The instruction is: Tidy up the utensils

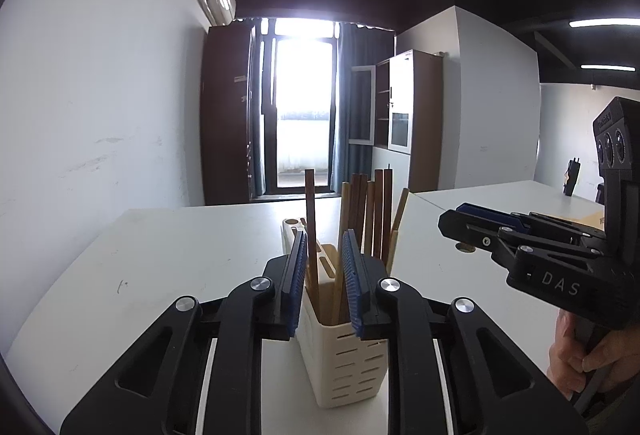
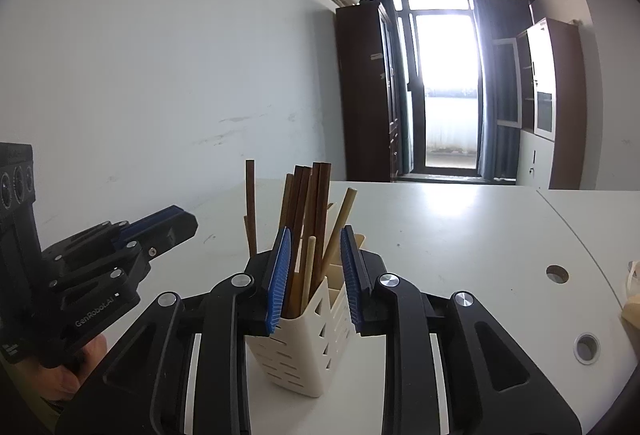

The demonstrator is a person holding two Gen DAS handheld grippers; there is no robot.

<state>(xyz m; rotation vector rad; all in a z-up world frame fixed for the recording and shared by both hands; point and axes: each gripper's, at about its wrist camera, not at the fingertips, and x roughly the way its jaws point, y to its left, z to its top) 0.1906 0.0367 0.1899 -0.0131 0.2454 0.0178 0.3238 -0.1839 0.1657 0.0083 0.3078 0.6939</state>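
One cream slotted plastic utensil caddy (image 2: pixel 298 359) ahead of both tongs; about nine wooden chopsticks (image 2: pixel 316 211), dark and pale, upright inside.

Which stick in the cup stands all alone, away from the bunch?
The dark brown chopstick on the left of the white holder. It stands upright by itself, while the other chopsticks crowd together to its right.
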